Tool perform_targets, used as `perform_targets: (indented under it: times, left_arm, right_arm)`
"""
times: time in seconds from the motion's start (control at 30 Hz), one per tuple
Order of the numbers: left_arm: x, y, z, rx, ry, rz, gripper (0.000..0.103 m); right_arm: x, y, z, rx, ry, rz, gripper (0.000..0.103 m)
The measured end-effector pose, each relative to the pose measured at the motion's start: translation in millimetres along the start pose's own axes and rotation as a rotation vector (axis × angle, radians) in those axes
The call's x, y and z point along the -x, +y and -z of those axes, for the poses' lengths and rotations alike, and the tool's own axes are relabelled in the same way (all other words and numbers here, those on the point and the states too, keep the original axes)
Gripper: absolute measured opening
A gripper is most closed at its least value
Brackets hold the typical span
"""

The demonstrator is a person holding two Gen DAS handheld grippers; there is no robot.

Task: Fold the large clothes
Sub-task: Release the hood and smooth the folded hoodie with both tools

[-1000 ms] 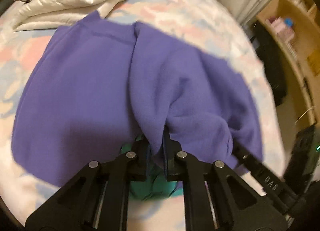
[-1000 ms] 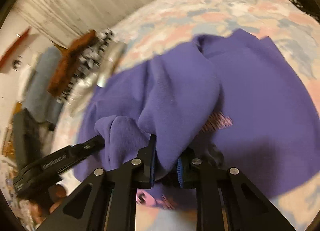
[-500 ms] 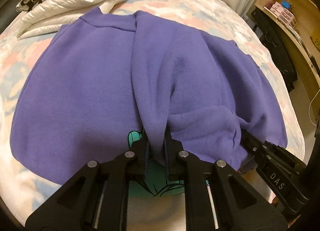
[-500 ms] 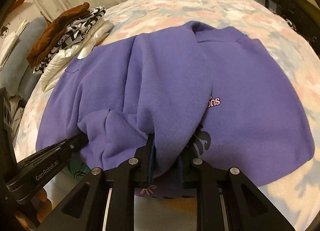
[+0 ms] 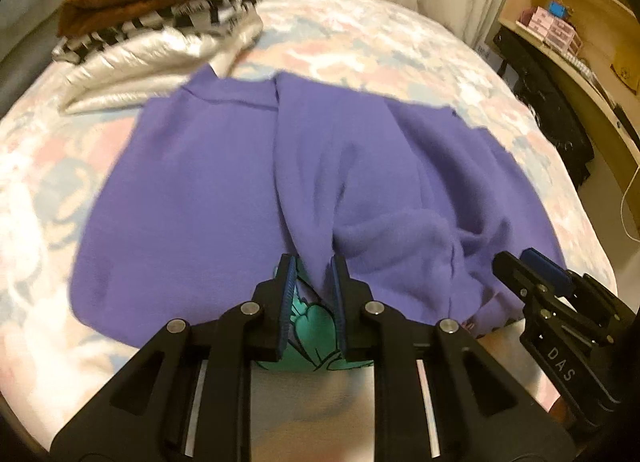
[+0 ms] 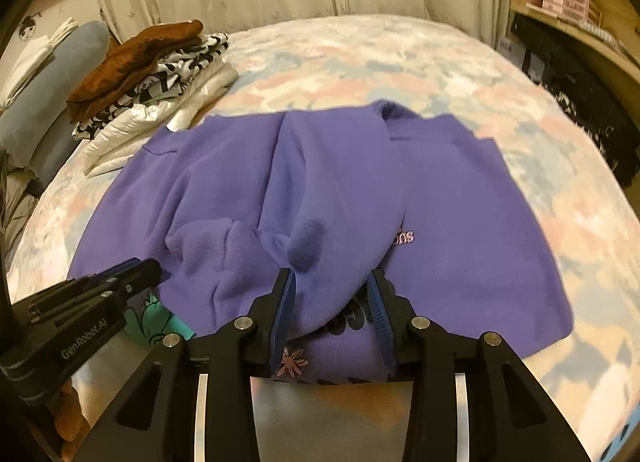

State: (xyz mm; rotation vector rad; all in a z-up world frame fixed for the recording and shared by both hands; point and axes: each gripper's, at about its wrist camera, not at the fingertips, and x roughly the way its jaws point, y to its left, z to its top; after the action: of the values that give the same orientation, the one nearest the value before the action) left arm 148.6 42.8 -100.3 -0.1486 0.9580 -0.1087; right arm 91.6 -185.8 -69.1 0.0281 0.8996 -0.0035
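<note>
Purple fleece sweatshirt (image 5: pixel 192 198) spread across a bed (image 5: pixel 360 46) with a pastel patterned cover, one side folded over toward the middle so a long ridge runs from collar to hem. Far left, near the headboard end: a stack of folded clothes (image 5: pixel 160 22), brown on top, black-and-white print beneath, shiny white at the bottom, just beside the sweatshirt's collar. Left hand-held gripper (image 5: pixel 312 294) parted, blue pads either side of the folded flap's hem, not clearly pinching it; teal printed fabric visible underneath. Right hand-held gripper (image 6: pixel 332 302) likewise spread wide, the flap's lower edge draped loosely between the pads. Pink lettering and a flower print peeking out at the right of the fold.

Likely step: laying down the first lengthwise fold and letting go. Next move probably calls for backing both tools clear of the hem without dragging it, then taking the opposite side.

Far right: wooden shelves (image 5: pixel 568 34) holding small pink boxes (image 5: pixel 548 22); contents too small to tell.
</note>
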Motion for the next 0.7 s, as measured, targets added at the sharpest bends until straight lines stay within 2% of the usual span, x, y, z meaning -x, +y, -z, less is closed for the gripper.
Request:
perform_targets:
  times: [0.13, 0.33, 0.43, 0.5, 0.57, 0.67, 0.7]
  left_arm:
    - [19.2, 4.2, -11.3, 0.023, -0.070, -0.007, 0.015]
    - [14.7, -7.6, -31.6, -0.001, -0.110, 0.034, 0.015]
    - [-6.4, -16.6, -42.8, -0.018, -0.107, 0.024, 0.015]
    - [-26.1, -21.4, -49.8, -0.027, -0.086, 0.018, 0.015]
    - [-47.8, -24.6, -56.7, -0.034, -0.061, -0.009, 0.015]
    - [-75.4, -19.7, -63.0, -0.039, -0.032, -0.086, 0.015]
    - [-82.8, -13.5, -63.9, -0.020, -0.016, -0.094, 0.015]
  right_arm:
    - [19.0, 4.3, -6.2, 0.015, -0.059, 0.014, 0.037]
    - [19.9, 28.8, -30.4, 0.085, -0.144, -0.054, 0.037]
    - [-4.3, 43.9, -46.7, 0.113, -0.133, -0.077, 0.032]
    - [-29.9, 49.3, -57.1, 0.109, -0.093, -0.103, 0.025]
    - [-54.6, 50.8, -63.5, 0.105, -0.049, -0.120, 0.025]
    - [-85.0, 44.5, -68.1, 0.110, -0.030, -0.062, 0.024]
    - [-93.4, 36.6, -69.4, 0.096, -0.031, -0.043, 0.010]
